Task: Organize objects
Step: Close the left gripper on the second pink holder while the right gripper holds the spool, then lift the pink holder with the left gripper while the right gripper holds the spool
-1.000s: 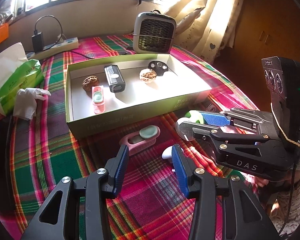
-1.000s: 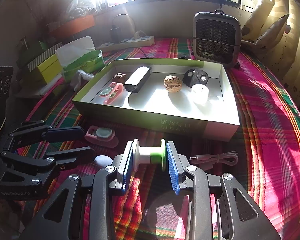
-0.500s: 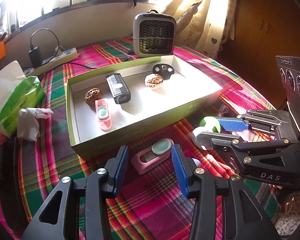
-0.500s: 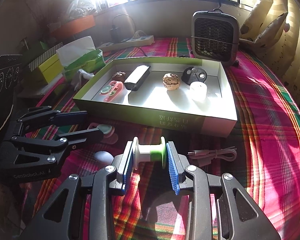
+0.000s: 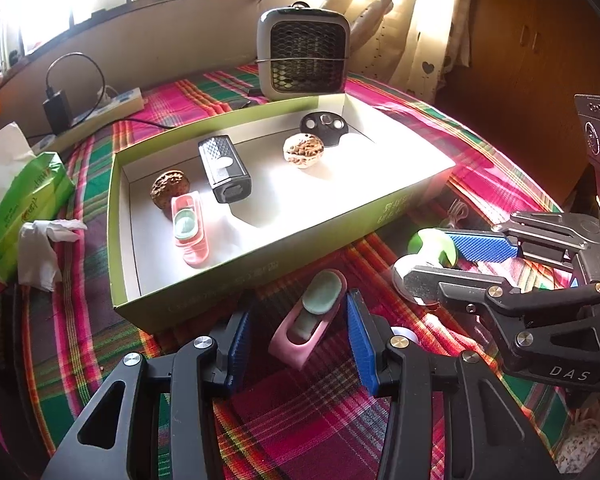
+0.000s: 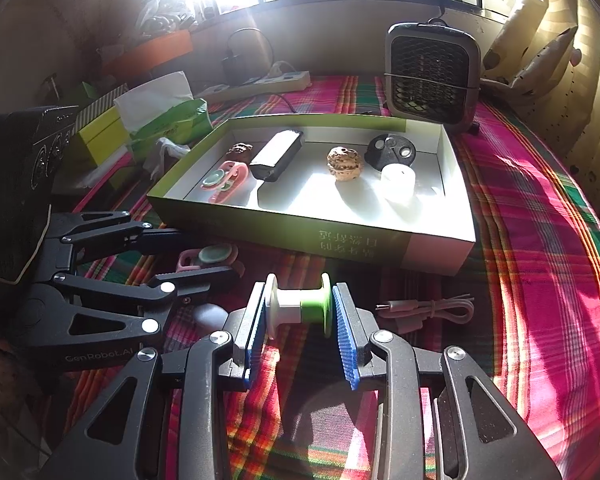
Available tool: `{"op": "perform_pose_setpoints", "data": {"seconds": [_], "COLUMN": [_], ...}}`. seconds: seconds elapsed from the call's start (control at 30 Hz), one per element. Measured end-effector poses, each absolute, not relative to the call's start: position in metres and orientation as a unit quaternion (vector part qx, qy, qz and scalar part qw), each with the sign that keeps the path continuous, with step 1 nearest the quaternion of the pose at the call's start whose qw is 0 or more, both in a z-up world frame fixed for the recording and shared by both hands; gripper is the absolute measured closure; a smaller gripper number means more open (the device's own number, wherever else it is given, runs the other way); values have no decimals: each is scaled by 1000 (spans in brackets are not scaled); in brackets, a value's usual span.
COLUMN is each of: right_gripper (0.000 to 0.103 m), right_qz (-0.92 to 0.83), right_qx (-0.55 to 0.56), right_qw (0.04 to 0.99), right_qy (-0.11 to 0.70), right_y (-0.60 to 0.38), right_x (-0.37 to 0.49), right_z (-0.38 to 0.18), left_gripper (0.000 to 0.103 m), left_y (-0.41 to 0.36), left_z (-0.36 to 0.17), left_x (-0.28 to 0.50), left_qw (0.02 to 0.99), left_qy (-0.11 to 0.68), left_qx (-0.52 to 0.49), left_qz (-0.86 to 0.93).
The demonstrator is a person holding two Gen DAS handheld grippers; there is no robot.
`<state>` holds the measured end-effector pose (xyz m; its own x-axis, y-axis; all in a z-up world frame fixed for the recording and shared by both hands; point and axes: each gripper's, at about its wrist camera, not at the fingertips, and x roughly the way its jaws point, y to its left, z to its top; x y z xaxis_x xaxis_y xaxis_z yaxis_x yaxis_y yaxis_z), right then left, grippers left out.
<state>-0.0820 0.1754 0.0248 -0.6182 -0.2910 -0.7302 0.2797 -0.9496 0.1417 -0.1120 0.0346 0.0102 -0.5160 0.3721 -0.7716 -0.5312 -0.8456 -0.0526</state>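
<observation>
A pink holder with a green pad (image 5: 308,320) lies on the plaid cloth in front of the green box (image 5: 204,300). My left gripper (image 5: 298,312) is open and straddles it, with a gap at each blue pad. The holder (image 6: 208,258) shows partly behind that gripper's fingers (image 6: 188,280) in the right wrist view. My right gripper (image 6: 300,300) is shut on a white and green spool (image 6: 300,306), held sideways above the cloth. From the left wrist view the spool (image 5: 432,244) sits pinched to the right. The box (image 6: 300,236) holds two walnuts, a black device, a second pink holder, a black disc and a white cylinder.
A small white rounded piece (image 6: 208,314) and a coiled pink cable (image 6: 428,308) lie on the cloth near the box front. A fan heater (image 5: 304,56) stands behind the box. A tissue pack (image 5: 24,200), crumpled tissue (image 5: 40,252) and power strip (image 5: 100,108) sit at left.
My left gripper has moved in on the pink holder, which now lies between its open fingers. The right gripper has kept still with the spool.
</observation>
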Motion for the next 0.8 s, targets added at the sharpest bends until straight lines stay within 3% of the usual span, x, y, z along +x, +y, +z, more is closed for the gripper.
{"op": "perform_pose_setpoints", "data": {"seconds": [0.1,0.17,0.47,0.8], "right_gripper": [70,69,69,69], "right_qz": [-899,-899,-898,-898], "right_qx": [407,408,409,409], "right_qw": [159,160,164,164], "right_qy": [-7,-9,-6,-8], "right_y": [176,175,174,174], "right_x": [-82,-82,-83,-83], "right_z": [25,24,24,23], "left_gripper": [62,70,87,88], "left_y": [37,36,28,29], "left_z": [10,10,11,10], "left_x": [-110,-110,-114,-113], "left_qw": [250,236,217,205], "left_qy": [99,100,85,84], "left_qx": [-416,-415,-418,-420], "left_qz": [869,873,878,880]}}
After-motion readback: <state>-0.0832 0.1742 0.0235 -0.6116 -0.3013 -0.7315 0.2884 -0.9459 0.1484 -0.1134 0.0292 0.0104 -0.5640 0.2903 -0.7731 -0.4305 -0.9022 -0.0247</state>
